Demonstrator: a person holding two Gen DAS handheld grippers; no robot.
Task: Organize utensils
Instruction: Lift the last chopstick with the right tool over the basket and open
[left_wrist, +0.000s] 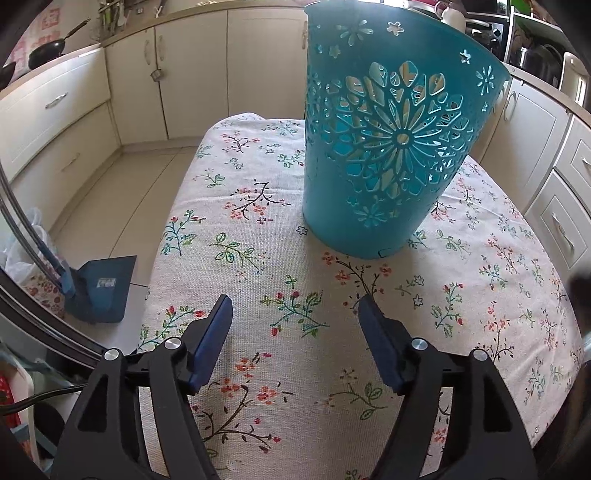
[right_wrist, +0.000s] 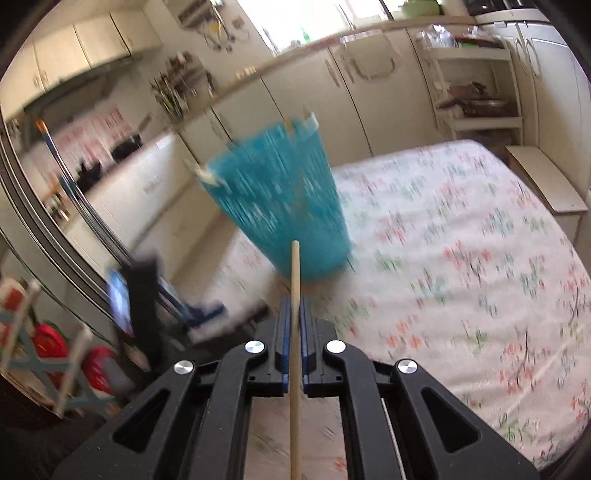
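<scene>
Nearest the right wrist camera, the right gripper (right_wrist: 294, 314) is clamped on a thin wooden handle (right_wrist: 295, 350), its blue pads pressed flat against the stick on both sides; the stick runs up past the fingertips to a plain cut end and down out of the bottom of the picture, so what kind of utensil it is cannot be told. The grip looks to sit far from whatever end is out of view, and that is the first risk: a heavy head could swing the handle in the pads or let it slide. The right view is smeared with motion blur, so a fast approach could drive the stick tip into the wall of the teal basket (right_wrist: 280, 199) instead of over its rim. That basket is tall, narrow at the base and wider at the top, so a sideways knock high up would likely tip it or push it across the floral tablecloth (left_wrist: 258, 258). In the left wrist view the left gripper (left_wrist: 295, 310) hovers over the cloth with its fingers spread wide and nothing between them, short of the basket and not touching it, so nothing steadies the basket. The basket stands upright on the table; through its flower cut-outs pale shapes show inside, and the right view shows pale ends at its rim, probably utensils already in it, though too blurred to name.
</scene>
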